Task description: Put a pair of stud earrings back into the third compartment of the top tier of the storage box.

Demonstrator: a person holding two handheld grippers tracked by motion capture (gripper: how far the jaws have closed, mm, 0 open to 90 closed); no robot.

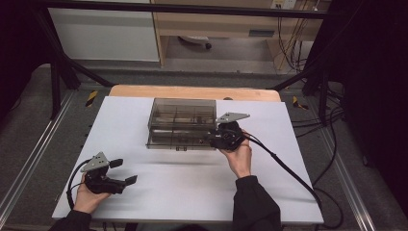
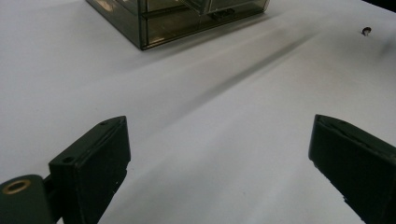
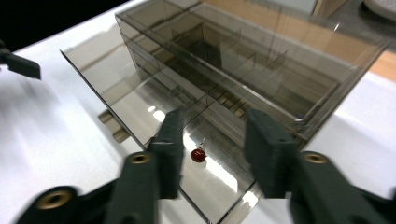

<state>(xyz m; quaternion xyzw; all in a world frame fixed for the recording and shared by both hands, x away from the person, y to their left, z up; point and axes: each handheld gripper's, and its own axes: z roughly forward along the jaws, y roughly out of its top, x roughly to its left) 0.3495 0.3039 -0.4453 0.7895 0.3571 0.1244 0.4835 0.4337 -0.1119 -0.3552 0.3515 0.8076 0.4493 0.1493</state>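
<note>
Sitting toward the table's far edge, a smoky clear plastic organizer box (image 1: 181,123) has the right gripper (image 3: 212,135) at its front right corner, jaws parted around a small red knob (image 3: 198,155). The left gripper (image 1: 123,172) rests wide open near the front left corner. Closing squarely on the knob looks wise.

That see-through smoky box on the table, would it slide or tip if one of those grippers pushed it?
The smoky plastic box looks thin-walled and rigid, so it is probably light for its size. It sits low and wide on the smooth white table, so a push would more likely slide it than tip it. Its glossy walls may be slippery for the right gripper.
</note>
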